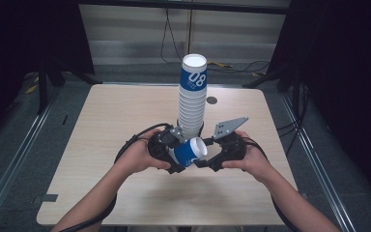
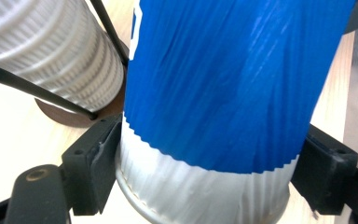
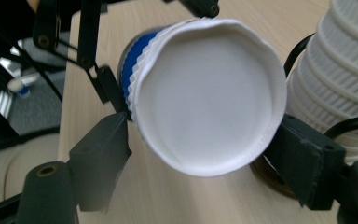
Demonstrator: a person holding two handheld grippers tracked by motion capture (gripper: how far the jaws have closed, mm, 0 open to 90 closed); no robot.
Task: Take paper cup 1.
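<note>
Left gripper (image 2: pixel 205 182) jaws clamp cup (image 2: pixel 223 93); right gripper (image 3: pixel 205 154) jaws apart; cup lies sideways.

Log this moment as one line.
left gripper: shut on blue cup | right gripper: open around cup base | cup stack: upright on table

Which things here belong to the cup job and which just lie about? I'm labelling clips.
In the job: blue cup, held by the left gripper; right gripper, open at its rim; tall stack of cups.
Lying about: dark round spot on the table; floor cables.
</note>
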